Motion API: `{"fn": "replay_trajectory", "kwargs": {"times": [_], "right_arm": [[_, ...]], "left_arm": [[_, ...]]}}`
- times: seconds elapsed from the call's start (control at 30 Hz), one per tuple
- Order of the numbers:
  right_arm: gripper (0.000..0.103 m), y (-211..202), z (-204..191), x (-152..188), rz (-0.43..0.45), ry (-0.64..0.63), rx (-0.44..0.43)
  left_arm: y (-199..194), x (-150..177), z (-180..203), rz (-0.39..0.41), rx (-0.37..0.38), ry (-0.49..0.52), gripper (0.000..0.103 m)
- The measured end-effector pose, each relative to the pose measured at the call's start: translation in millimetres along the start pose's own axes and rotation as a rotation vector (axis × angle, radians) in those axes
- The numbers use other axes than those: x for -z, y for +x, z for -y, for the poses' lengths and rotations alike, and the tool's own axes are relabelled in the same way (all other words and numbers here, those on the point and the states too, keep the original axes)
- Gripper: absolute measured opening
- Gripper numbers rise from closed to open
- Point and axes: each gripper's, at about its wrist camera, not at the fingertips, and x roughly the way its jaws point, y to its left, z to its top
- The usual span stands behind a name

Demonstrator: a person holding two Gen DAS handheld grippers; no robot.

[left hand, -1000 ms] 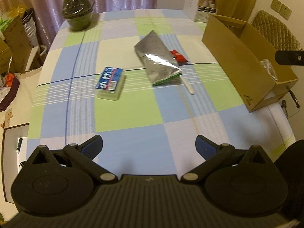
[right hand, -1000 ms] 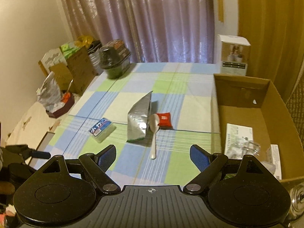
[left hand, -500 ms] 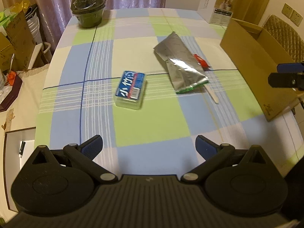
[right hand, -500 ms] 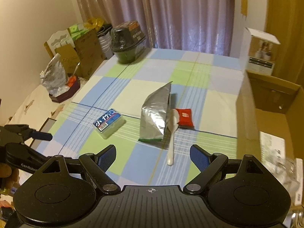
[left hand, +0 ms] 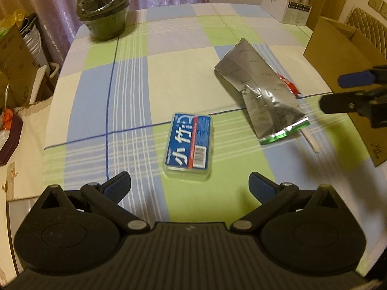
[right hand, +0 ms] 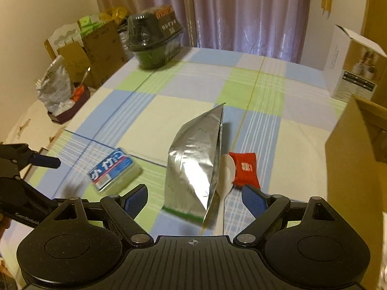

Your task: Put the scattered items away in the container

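A blue-labelled clear plastic box [left hand: 189, 145] lies on the checked tablecloth just ahead of my open, empty left gripper [left hand: 189, 184]. A silver foil pouch [left hand: 262, 96] lies to its right, over a white spoon [left hand: 310, 142] and beside a red packet [left hand: 287, 84]. My right gripper [right hand: 194, 199] is open and empty, low over the near end of the foil pouch [right hand: 196, 162]; the spoon [right hand: 227, 171] and red packet [right hand: 245, 169] lie to its right, the blue box [right hand: 113, 169] to its left. The cardboard box [left hand: 343, 48] stands at the right.
A dark green wrapped bowl [left hand: 104, 12] stands at the table's far left corner. A white carton [right hand: 353, 65] stands at the far right. Boxes and bags [right hand: 79, 55] crowd the floor left of the table. The left gripper shows in the right wrist view [right hand: 29, 164].
Both grippers have moved forward and down toward the items. The left closed in on the blue box; the right moved away from the cardboard box toward the foil pouch. Both stayed open.
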Motion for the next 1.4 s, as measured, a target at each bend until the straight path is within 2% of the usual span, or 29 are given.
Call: {"fn": "replay_trajectory", "kwargs": {"times": [0.4,0.6,0.77,0.8,0.83,0.9,0.97,1.2,1.4], "right_arm": [[0.090,71,-9,-19,-0.037,-0.054,0.022],[0.090,97,-18,-27,-0.052,-0.130,0.083],[0.089,108,-18,-28,-0.068,-0.158,0.113],[0.084,108,-18,-28,-0.069,-0.159,0.118],[0.074,109,-18,-27,-0.073,-0.165,0.120],[0.071,107,-18,-25,-0.070,-0.164,0.121],[0.069,103,-17,-24,-0.072,-0.160,0.114],[0.068,69,-16,-13,-0.057,-0.105,0.075],[0.068,13,-9,23,-0.062,-0.011,0.029]], "left_arm": [[48,-27,-12,-0.034,0.030,0.032,0.091],[62,-30,-14,-0.049,0.036,0.051,0.076],[69,-31,-16,-0.052,0.044,0.039,0.076],[71,-31,-16,-0.051,0.046,0.039,0.076],[72,-32,-15,-0.052,0.046,0.039,0.076],[75,-33,-15,-0.056,0.047,0.039,0.074],[77,-33,-14,-0.060,0.048,0.044,0.052],[65,-25,-6,-0.063,0.047,0.081,0.052],[33,-4,19,-0.069,0.064,0.126,0.052]]}}
